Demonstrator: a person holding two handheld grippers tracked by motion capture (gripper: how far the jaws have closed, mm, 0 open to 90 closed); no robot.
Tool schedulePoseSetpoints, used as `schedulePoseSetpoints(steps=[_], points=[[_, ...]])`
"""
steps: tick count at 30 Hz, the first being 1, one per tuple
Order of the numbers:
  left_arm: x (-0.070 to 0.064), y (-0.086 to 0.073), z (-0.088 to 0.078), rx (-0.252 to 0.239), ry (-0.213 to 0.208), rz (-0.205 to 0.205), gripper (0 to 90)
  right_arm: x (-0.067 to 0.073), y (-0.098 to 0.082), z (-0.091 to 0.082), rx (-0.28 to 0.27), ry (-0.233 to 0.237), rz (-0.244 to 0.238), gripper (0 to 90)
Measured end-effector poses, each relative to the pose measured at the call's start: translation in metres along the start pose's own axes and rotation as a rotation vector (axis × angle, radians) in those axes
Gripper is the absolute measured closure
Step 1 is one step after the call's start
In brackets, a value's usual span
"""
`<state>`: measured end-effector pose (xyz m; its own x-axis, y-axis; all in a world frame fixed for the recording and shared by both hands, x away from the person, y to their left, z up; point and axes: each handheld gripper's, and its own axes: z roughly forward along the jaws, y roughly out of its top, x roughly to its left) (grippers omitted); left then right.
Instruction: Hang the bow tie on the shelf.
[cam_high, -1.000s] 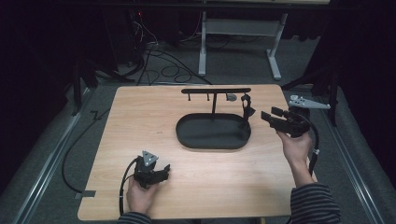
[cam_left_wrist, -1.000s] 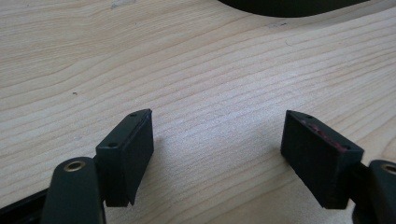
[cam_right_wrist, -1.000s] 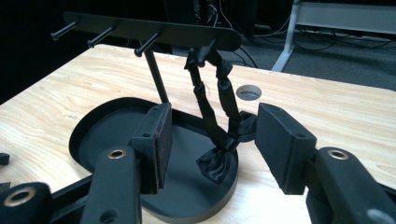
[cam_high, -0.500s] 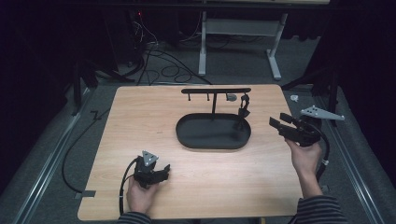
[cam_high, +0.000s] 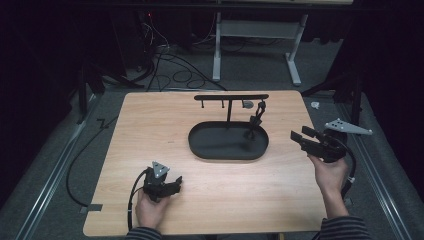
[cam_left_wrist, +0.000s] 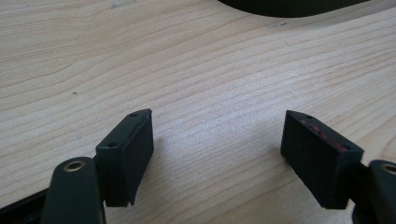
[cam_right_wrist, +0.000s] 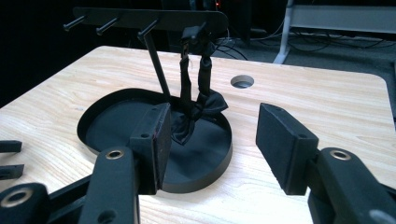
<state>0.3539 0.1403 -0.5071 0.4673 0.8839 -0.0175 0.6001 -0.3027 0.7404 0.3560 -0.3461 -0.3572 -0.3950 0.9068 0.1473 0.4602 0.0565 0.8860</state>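
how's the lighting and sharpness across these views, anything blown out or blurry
High view: table evenly lit, surroundings nearly black, slightly soft. Left gripper view: wood grain sharp, jaws cast soft shadows. Right gripper view: bow tie and tray are dark with little detail; the near jaws look blurred.

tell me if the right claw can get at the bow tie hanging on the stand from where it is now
Probably yes. The right claw stands open and empty, aimed at the bow tie, which hangs free from the stand's bar over the black tray. Only bare table lies between them; the upright post is off to one side.
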Motion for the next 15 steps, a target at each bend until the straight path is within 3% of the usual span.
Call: schedulePoseSetpoints(steps=[15], points=[[0.000,0.000,0.000,0.000,0.000,0.000,26.0,0.002,-0.011,-0.006,0.007,0.014,0.011,46.4]])
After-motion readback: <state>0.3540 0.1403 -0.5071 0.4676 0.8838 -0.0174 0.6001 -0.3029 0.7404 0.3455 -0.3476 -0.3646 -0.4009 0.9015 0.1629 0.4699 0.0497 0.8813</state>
